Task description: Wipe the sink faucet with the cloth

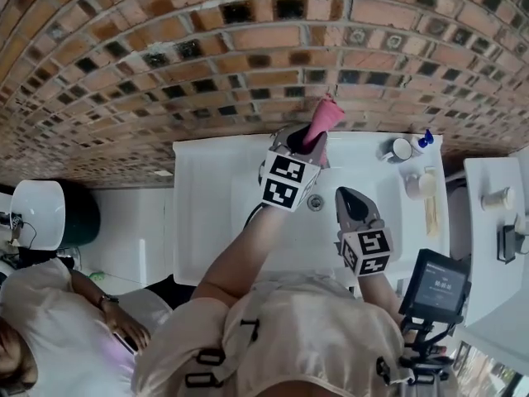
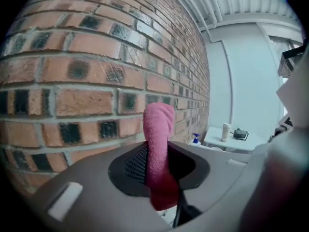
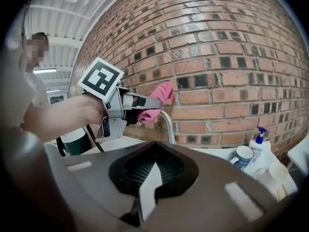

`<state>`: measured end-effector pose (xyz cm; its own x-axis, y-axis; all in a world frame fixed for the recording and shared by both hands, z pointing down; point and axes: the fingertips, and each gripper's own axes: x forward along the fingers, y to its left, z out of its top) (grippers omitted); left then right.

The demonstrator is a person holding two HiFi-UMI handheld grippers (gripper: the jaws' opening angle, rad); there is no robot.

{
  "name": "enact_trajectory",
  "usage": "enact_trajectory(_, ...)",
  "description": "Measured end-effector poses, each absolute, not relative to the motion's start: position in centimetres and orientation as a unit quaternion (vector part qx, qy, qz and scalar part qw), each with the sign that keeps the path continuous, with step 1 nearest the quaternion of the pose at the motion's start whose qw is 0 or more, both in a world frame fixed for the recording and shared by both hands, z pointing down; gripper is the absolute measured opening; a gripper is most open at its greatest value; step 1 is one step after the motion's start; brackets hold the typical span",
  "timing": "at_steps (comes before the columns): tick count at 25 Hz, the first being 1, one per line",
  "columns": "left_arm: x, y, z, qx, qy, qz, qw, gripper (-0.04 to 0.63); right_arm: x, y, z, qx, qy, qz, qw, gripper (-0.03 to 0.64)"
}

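Note:
A pink cloth (image 1: 325, 118) sticks up out of my left gripper (image 1: 312, 143), which is shut on it above the back of the white sink (image 1: 207, 197), close to the brick wall. In the left gripper view the cloth (image 2: 158, 124) stands upright between the jaws of the left gripper (image 2: 157, 156). The right gripper view shows the cloth (image 3: 157, 103) just over the top bend of the chrome faucet (image 3: 169, 127); I cannot tell whether they touch. My right gripper (image 1: 343, 193) hangs over the basin to the right with nothing in it; in its own view the right gripper (image 3: 153, 170) has its jaws together.
A mug (image 1: 402, 149), a blue pump bottle (image 1: 424, 139) and a cup (image 1: 420, 184) stand on the sink's right end. The drain (image 1: 315, 203) lies mid-basin. A white side table (image 1: 496, 213) is at the right, a green bin (image 1: 78, 213) and a person (image 1: 50, 329) at the left.

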<state>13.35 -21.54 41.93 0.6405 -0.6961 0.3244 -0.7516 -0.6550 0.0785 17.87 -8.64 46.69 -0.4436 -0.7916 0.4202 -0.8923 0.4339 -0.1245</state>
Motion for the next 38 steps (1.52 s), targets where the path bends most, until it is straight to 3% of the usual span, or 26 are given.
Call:
enact_trajectory(11,16.1,-21.6,52.9,0.878,-0.382,0.23,0.174,0.095,22.0,-8.7,48.2,0.531,-0.814,0.182,0.146,-0.012)
enact_trajectory(17,15.2,-19.8,46.8,0.895,-0.394,0.156,0.138,0.095,21.2,-9.0,48.3,0.525,-0.819,0.184,0.142,-0.012)
enact_trajectory(21,9.9,-19.7,41.8,0.878,-0.454,0.094,0.123,0.095,19.0,-8.7,48.0,0.502,-0.833,0.178,0.146,-0.012)
enact_trajectory(28,-0.1,-20.0,44.7,0.817,-0.542,0.101,0.169,0.095,15.5,-7.6,48.0,0.478,-0.847,0.173,0.153,-0.012)
enact_trajectory(33,1.6,-20.0,46.6,0.828,-0.513,0.103,0.201,0.095,15.5,-7.2,47.7,0.487,-0.843,0.169,0.155,-0.012)
enact_trajectory(38,4.3,-20.6,43.9,0.844,-0.506,0.102,0.149,0.095,17.3,-7.0,47.9,0.508,-0.83,0.172,0.155,-0.012)
